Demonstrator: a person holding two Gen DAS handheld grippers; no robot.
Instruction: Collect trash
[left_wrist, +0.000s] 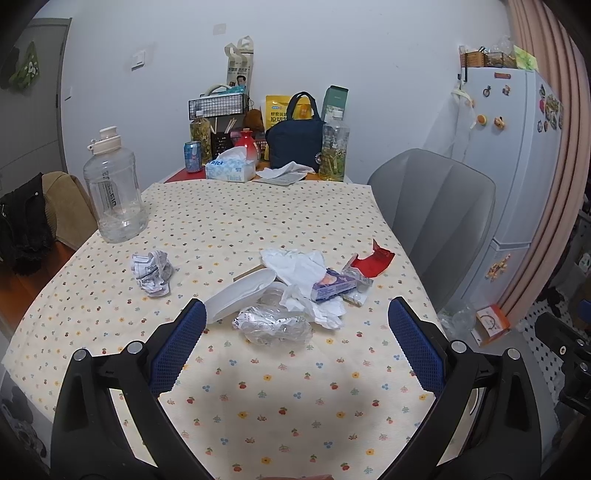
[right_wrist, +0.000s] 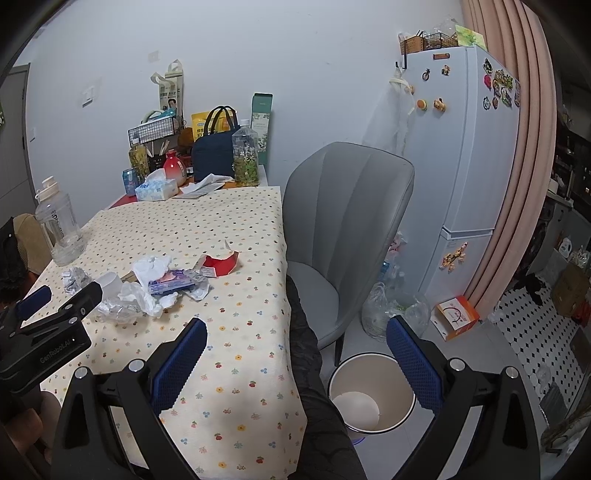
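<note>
1. A table covered with a cream floral tablecloth (left_wrist: 258, 221) holds a heap of trash near its middle.
2. The heap includes a white foam tray (left_wrist: 240, 293), crumpled clear plastic (left_wrist: 273, 325), white tissue (left_wrist: 295, 266), a purple packet (left_wrist: 334, 284) and a torn red wrapper (left_wrist: 373, 258).
3. A crumpled paper ball (left_wrist: 153, 271) lies apart, left of the heap.
4. The left gripper (left_wrist: 295, 317) hovers just before the heap, its 2 blue-padded fingers spread wide and holding nothing.
5. The right gripper (right_wrist: 295, 332) hangs off the table's right edge, fingers equally wide apart and empty.
6. A white trash bin (right_wrist: 371, 391) stands on the floor below it, beside a grey chair (right_wrist: 343, 221).
7. A clear water jug (left_wrist: 112, 188) stands at the table's left.
</note>
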